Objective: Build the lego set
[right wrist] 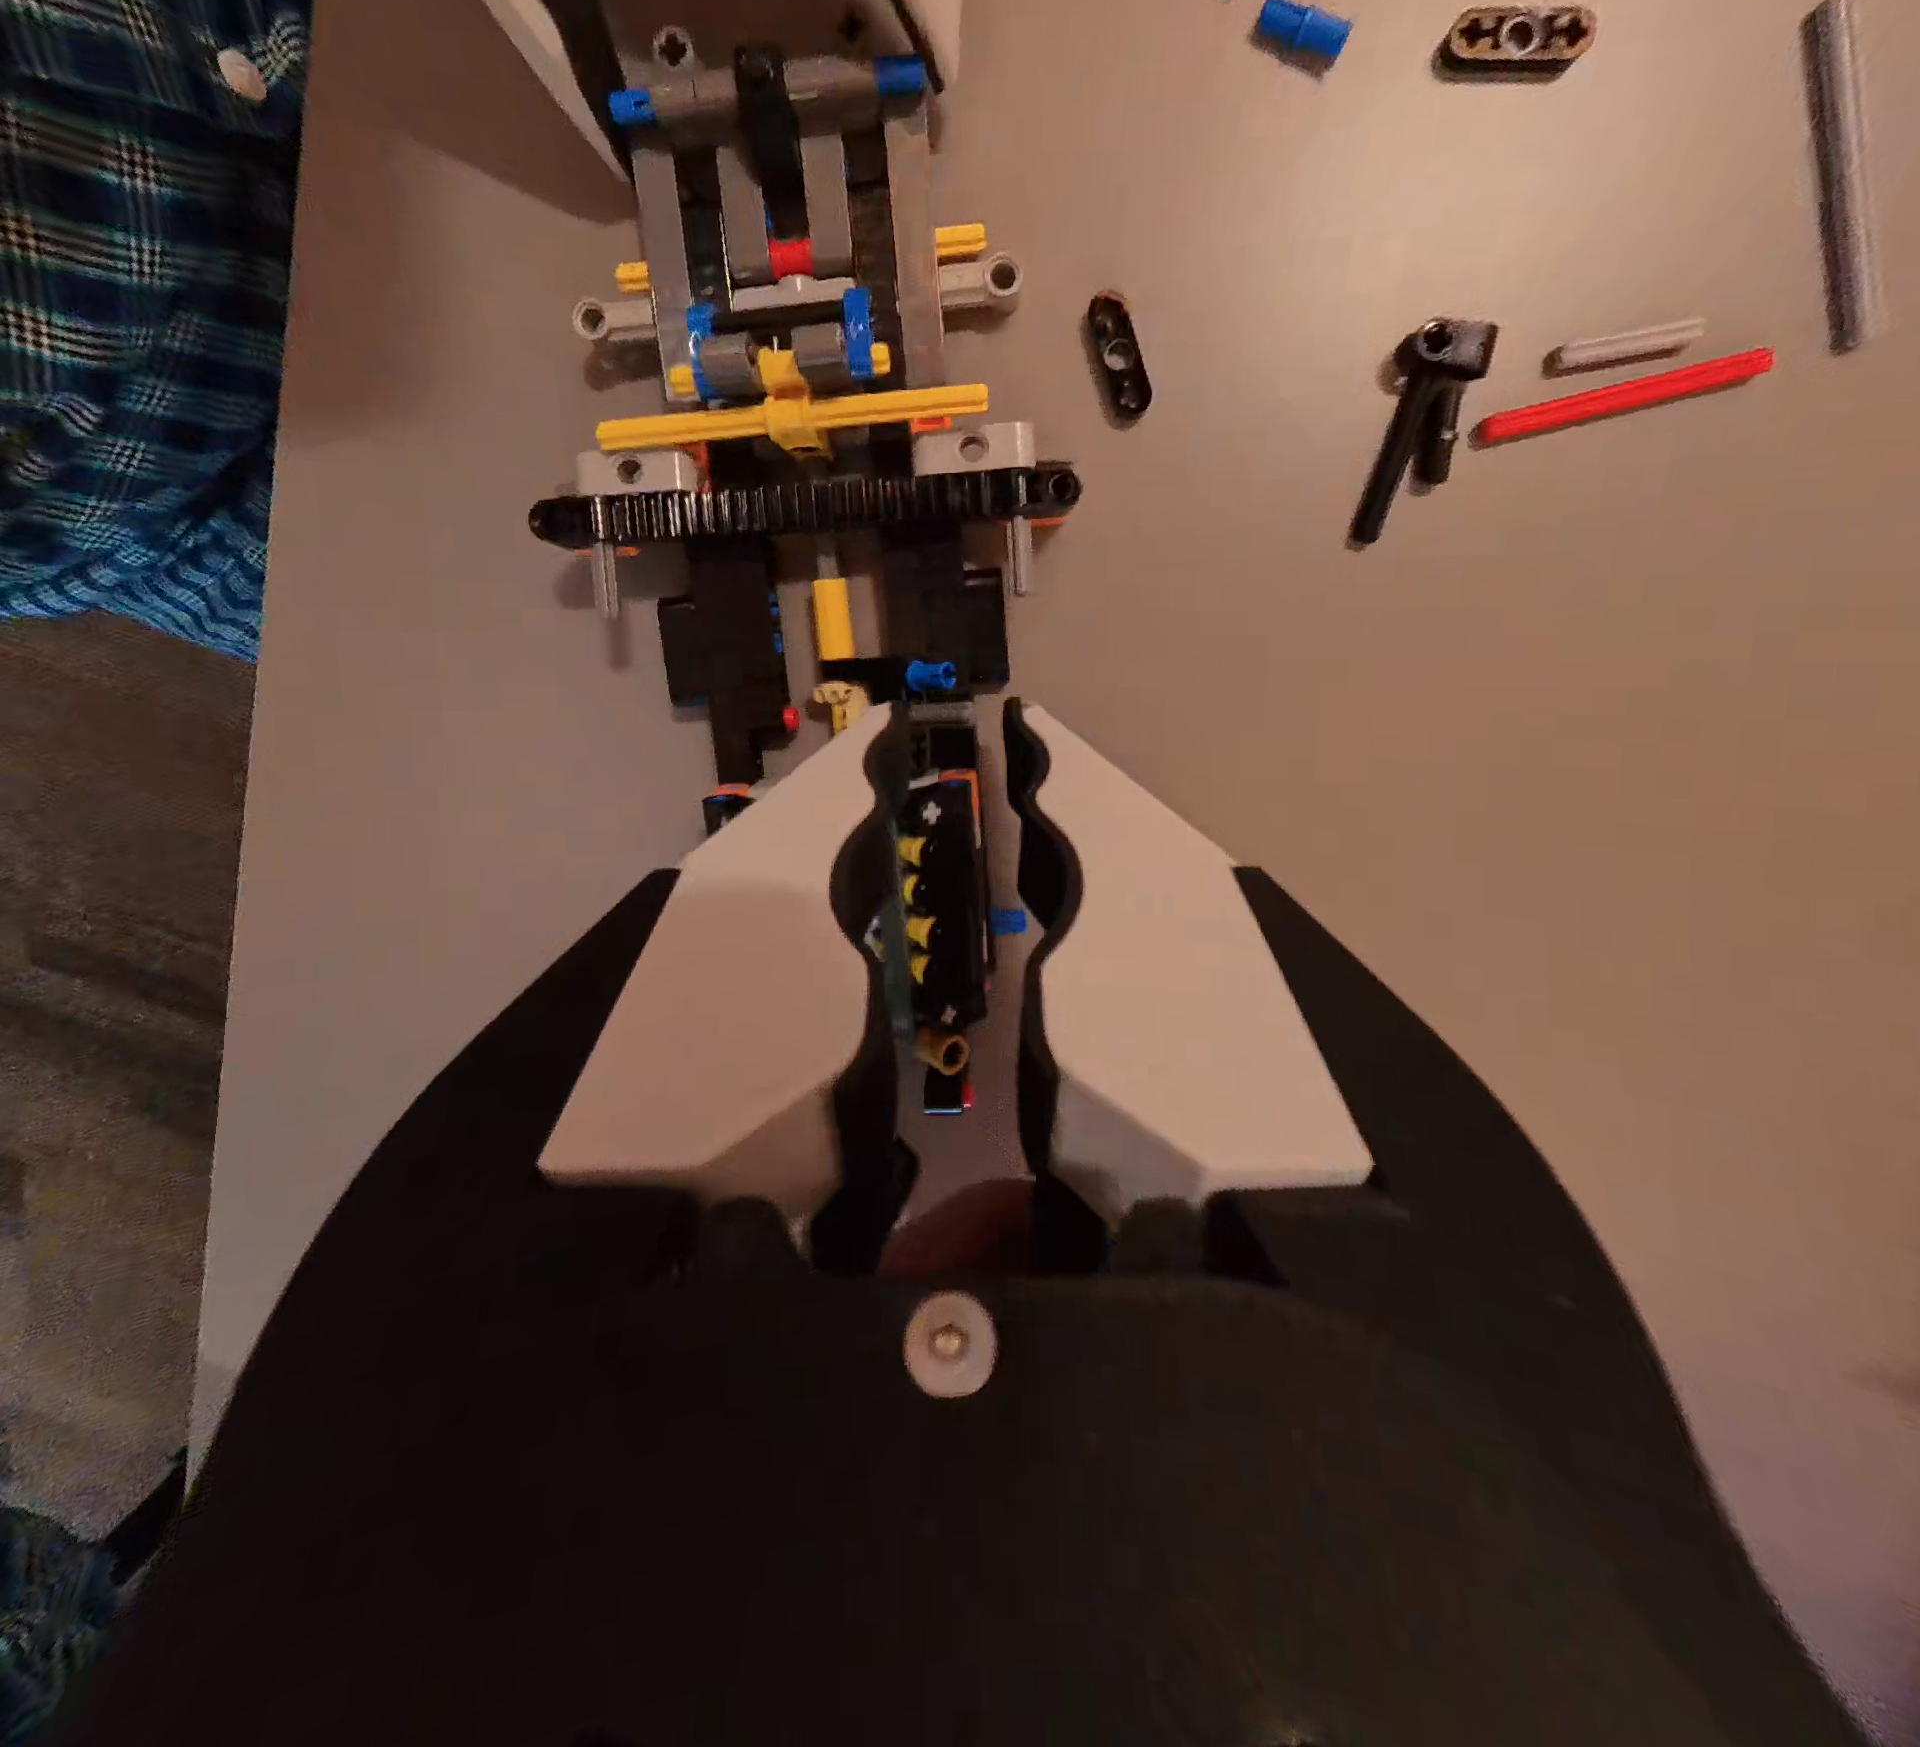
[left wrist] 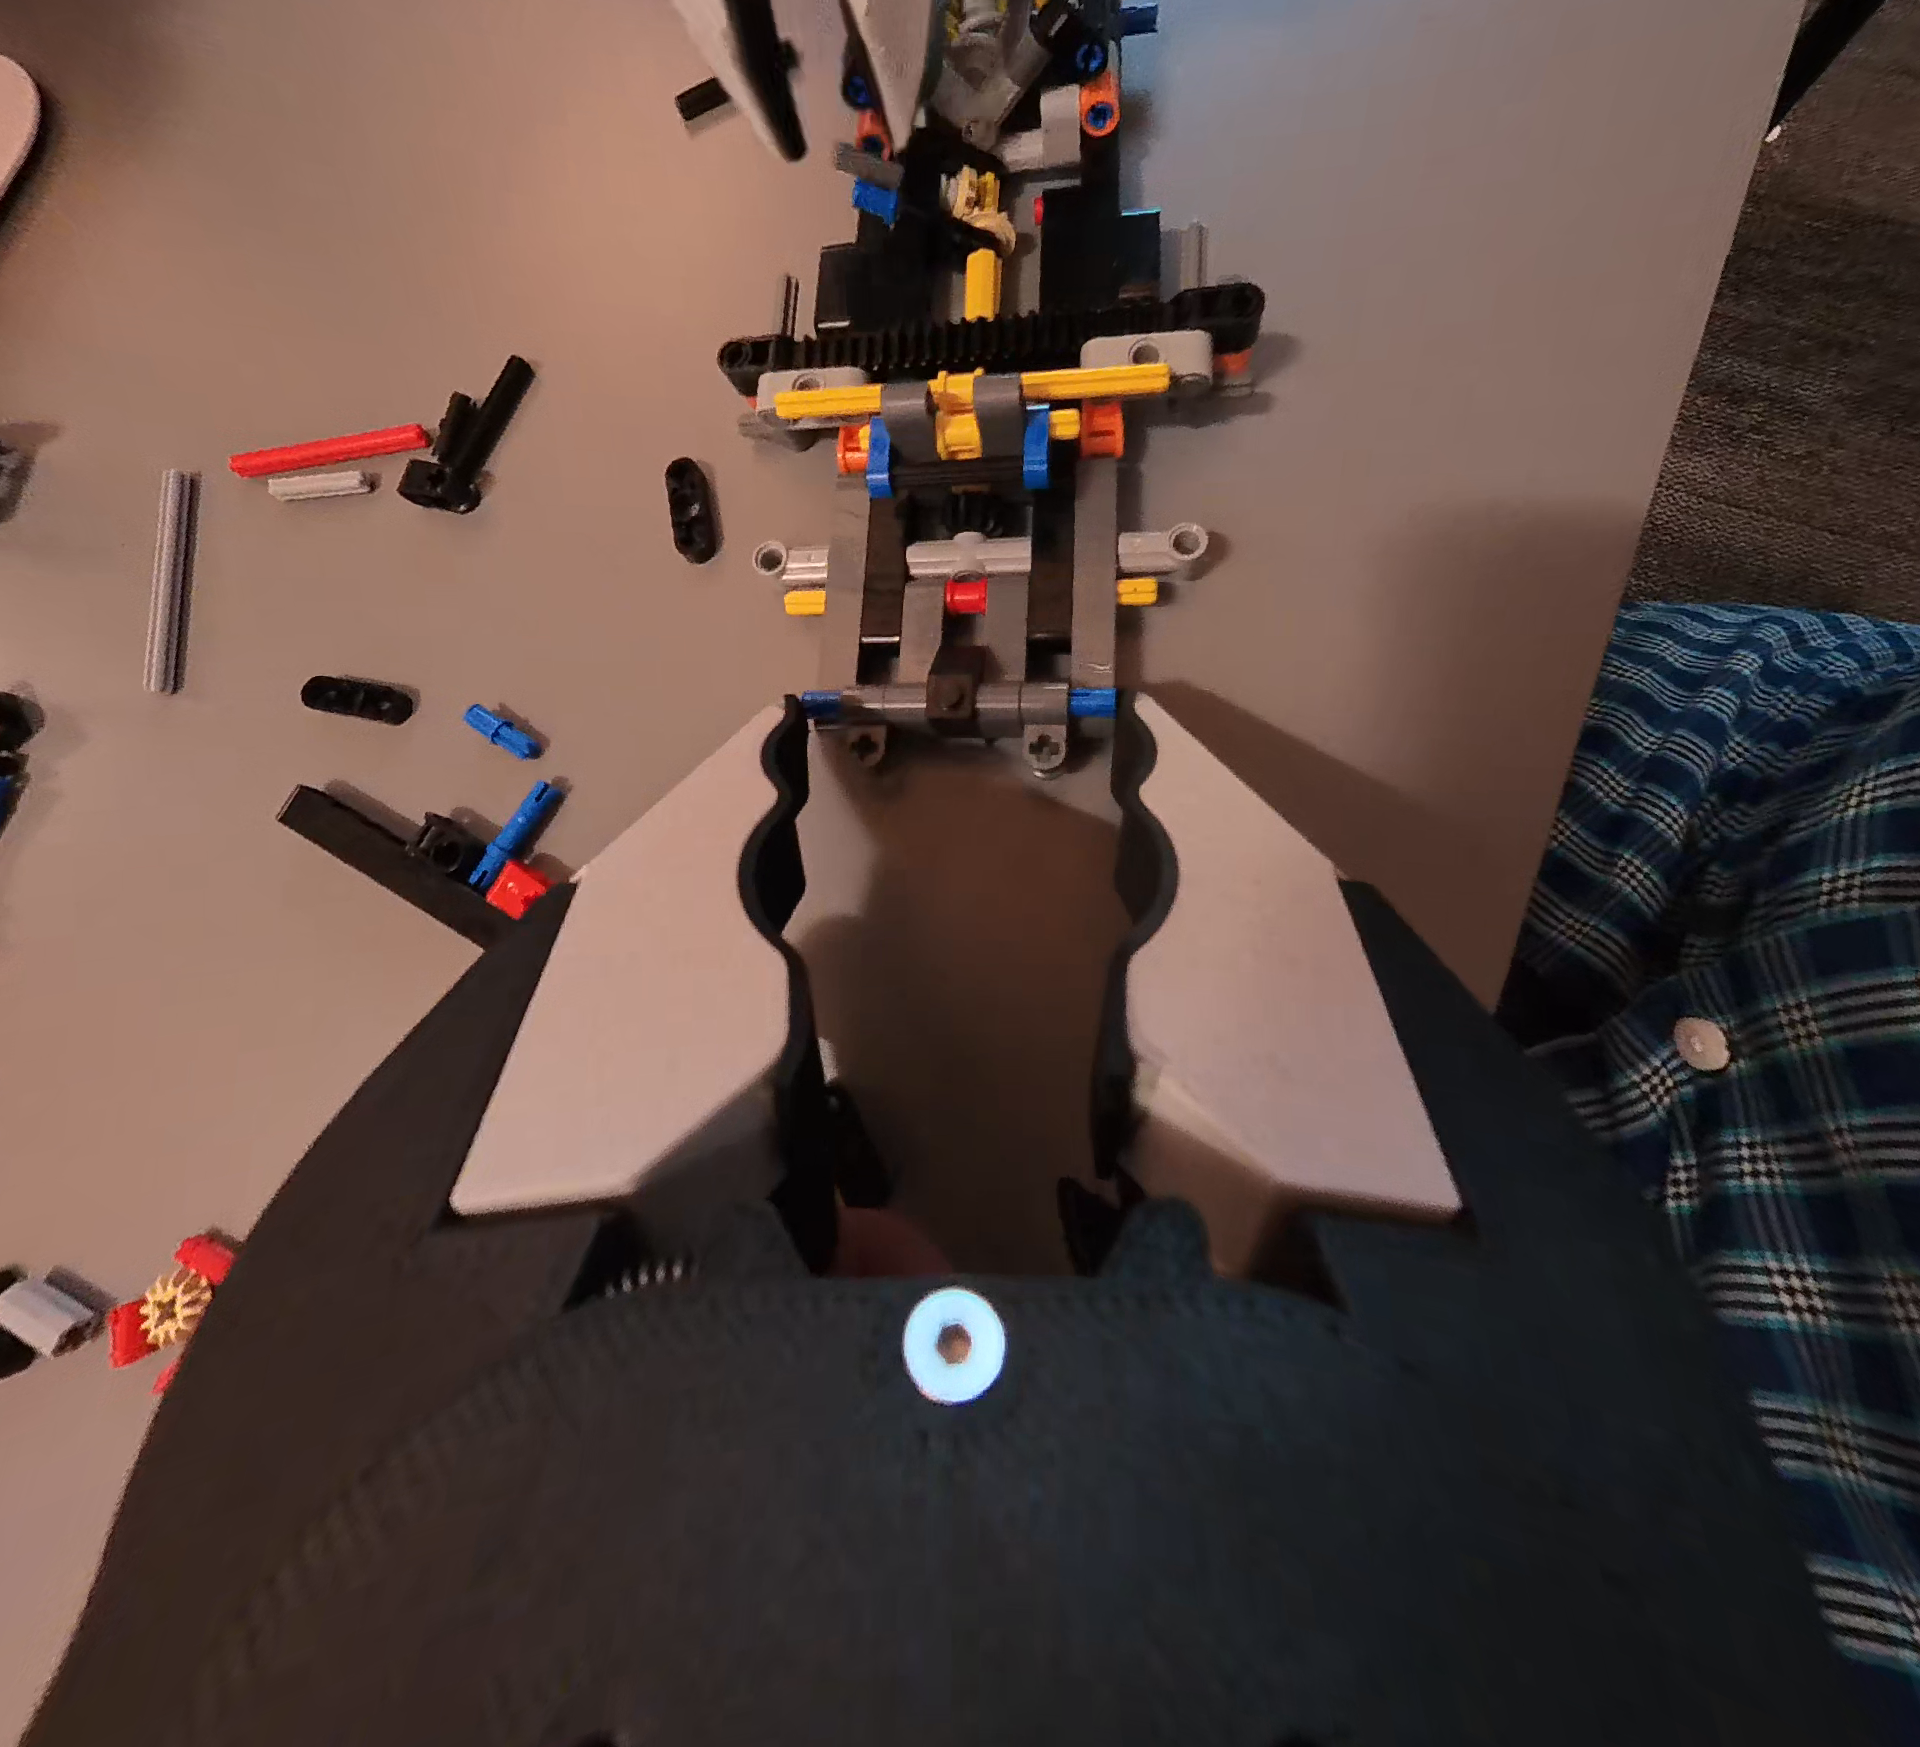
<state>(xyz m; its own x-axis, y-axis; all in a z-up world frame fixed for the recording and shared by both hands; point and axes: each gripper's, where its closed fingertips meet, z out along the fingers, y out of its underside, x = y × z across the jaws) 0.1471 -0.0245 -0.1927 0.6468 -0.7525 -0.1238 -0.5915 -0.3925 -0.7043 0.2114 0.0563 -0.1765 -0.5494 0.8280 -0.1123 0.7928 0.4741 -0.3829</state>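
A long lego model (left wrist: 987,409) of black, grey, yellow and blue parts lies on the grey table (left wrist: 416,139), between my two grippers. My left gripper (left wrist: 964,710) is shut across the model's near end, its pads on the two blue pins (left wrist: 821,705) that stick out sideways. The right wrist view shows the model (right wrist: 800,409) and the left gripper (right wrist: 758,35) at its far end. My right gripper (right wrist: 948,715) is shut on the model's other end. A black part with yellow pins (right wrist: 940,876) stands between its pads. It also shows in the left wrist view (left wrist: 852,128).
Loose parts lie on the table beside the model: a red axle (left wrist: 327,448), a grey axle (left wrist: 171,580), black beams (left wrist: 691,508), a blue pin (left wrist: 502,729), a red piece with a tan gear (left wrist: 171,1308). The table edge and a person's plaid shirt (left wrist: 1745,970) are on the other side. The grippers' ends are close to 11 cm from one another. The grey axle (left wrist: 171,580) is about 15 cm from both grippers' fingertips. Seen from the right wrist view (right wrist: 1863,181) as well.
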